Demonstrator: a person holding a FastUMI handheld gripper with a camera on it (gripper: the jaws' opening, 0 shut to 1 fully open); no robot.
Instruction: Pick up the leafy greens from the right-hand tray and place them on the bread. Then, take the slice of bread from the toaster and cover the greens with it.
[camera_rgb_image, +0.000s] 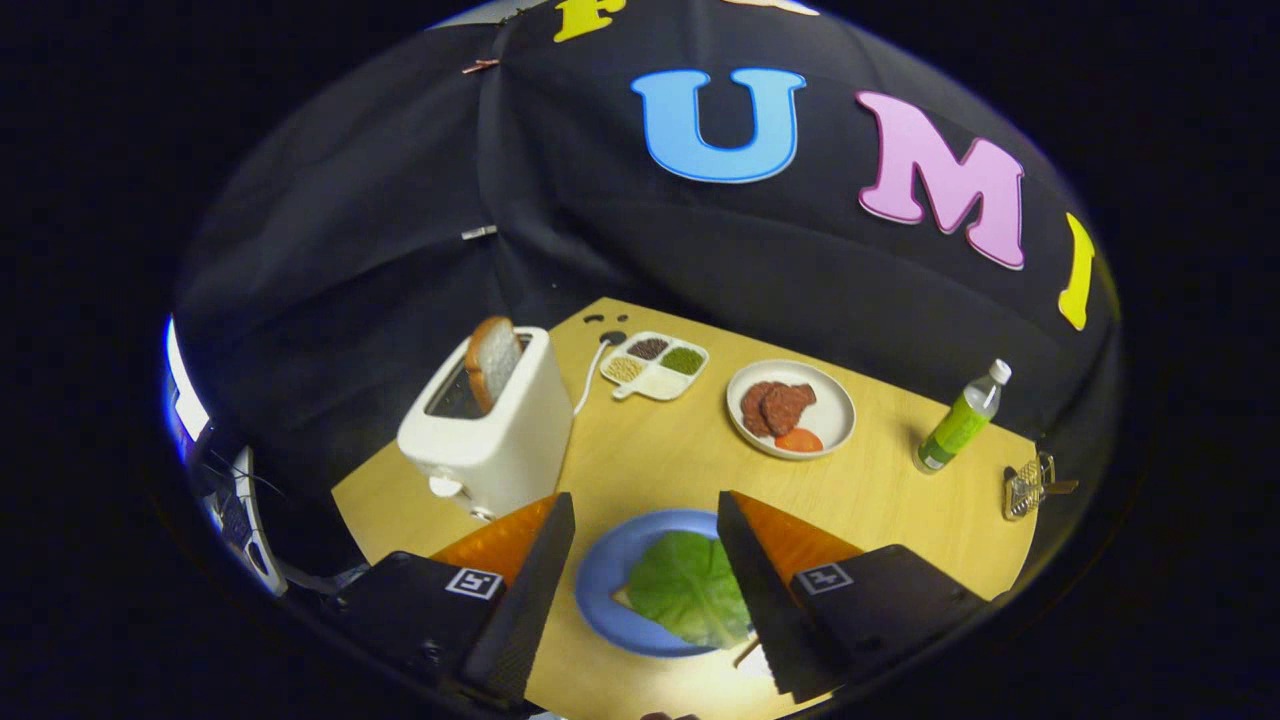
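A green leaf (688, 588) lies on a slice of bread, of which a corner (622, 597) peeks out, on a blue plate (606, 560). The plate sits on the wooden table below and between my fingers. My gripper (645, 515) hangs above the plate, open, with nothing held between its fingers. Beyond the left finger stands a white toaster (490, 425) with a slice of bread (492, 362) sticking up out of its slot.
A white plate (835, 415) holds brown meat slices (777, 406) and a tomato slice (798, 440) beyond the right finger. A divided white tray (655, 366) with grains sits behind the toaster. A green bottle (960, 420) and a small metal item (1025, 487) stand at the far right.
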